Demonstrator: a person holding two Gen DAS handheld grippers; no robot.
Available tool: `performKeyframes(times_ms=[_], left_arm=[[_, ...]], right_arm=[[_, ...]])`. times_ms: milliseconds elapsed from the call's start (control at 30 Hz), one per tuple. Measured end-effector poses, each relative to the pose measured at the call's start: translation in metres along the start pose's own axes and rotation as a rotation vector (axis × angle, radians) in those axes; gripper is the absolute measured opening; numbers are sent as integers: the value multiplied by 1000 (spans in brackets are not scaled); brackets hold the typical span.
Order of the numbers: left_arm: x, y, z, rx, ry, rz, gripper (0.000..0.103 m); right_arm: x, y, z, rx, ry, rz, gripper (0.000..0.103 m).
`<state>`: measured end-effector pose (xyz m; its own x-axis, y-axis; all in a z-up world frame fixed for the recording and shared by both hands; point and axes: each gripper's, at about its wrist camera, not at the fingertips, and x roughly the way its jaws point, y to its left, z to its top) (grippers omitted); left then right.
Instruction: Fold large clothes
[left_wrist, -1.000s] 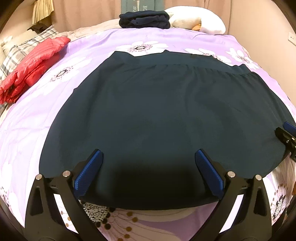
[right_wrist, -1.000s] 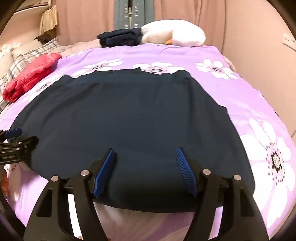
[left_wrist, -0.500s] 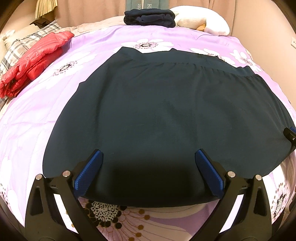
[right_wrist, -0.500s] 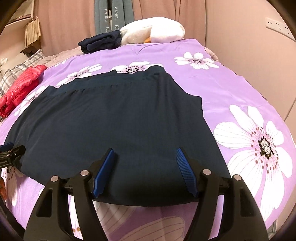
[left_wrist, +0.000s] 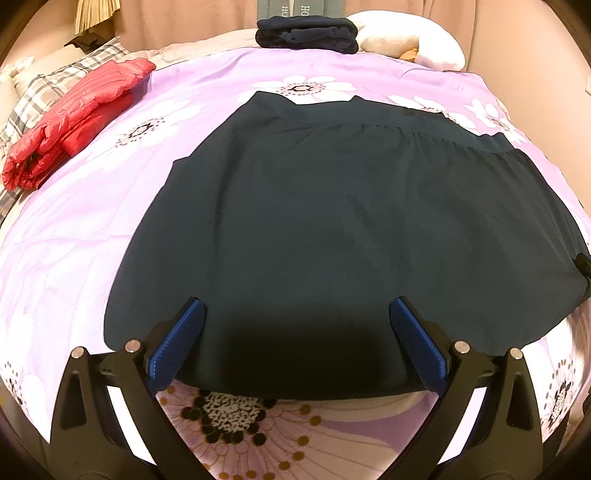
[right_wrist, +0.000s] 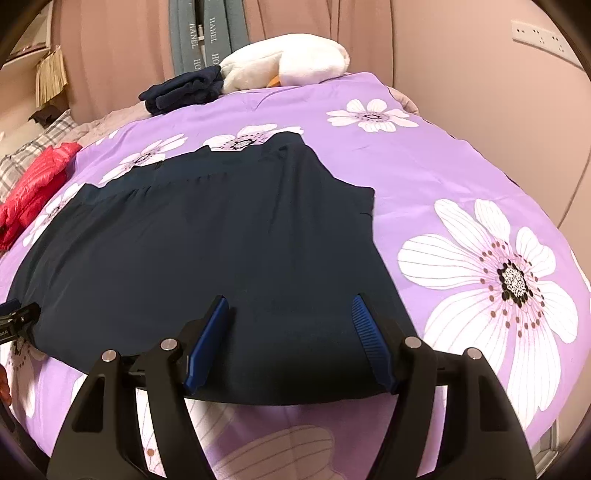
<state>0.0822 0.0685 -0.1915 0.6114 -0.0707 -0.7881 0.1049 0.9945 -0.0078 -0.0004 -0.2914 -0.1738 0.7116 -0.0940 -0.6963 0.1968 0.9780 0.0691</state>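
Note:
A large dark navy garment (left_wrist: 340, 229) lies spread flat on a purple flowered bedspread (left_wrist: 74, 243), waistband at the far side. My left gripper (left_wrist: 295, 317) is open and empty above its near hem. My right gripper (right_wrist: 290, 314) is open and empty above the near hem toward the garment's (right_wrist: 207, 251) right side. The left gripper's tip shows at the left edge of the right wrist view (right_wrist: 14, 314). The right gripper's tip shows at the right edge of the left wrist view (left_wrist: 585, 264).
A red puffer jacket (left_wrist: 70, 118) lies at the far left on a plaid pillow (left_wrist: 48, 85). A folded dark pile (left_wrist: 306, 33) and a white plush toy (left_wrist: 410, 42) sit at the bed's far end. A wall (right_wrist: 480, 92) stands on the right.
Both grippers have drifted apart: the left view has shifted left, the right view right. Each now sees less of the other gripper. Both have stayed open and empty.

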Motion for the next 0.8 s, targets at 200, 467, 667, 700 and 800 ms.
performKeyframes(times_ms=[200, 467, 667, 700, 800], left_arm=[[-9, 5, -1, -25, -3, 6, 101], [-30, -27, 10, 39, -78, -42, 101], [-9, -61, 4, 135, -26, -18, 101], [-4, -63, 1, 144, -13, -11, 101], [-2, -63, -4, 149, -11, -13, 101]], right_arm=[[-3, -2, 0, 8, -5, -40, 70], [-32, 47, 7, -109, -107, 45, 70], [-9, 108, 3, -200, -37, 201, 70], [-4, 115, -1, -218, -13, 201, 70], [9, 127, -15, -263, 41, 179, 74]])
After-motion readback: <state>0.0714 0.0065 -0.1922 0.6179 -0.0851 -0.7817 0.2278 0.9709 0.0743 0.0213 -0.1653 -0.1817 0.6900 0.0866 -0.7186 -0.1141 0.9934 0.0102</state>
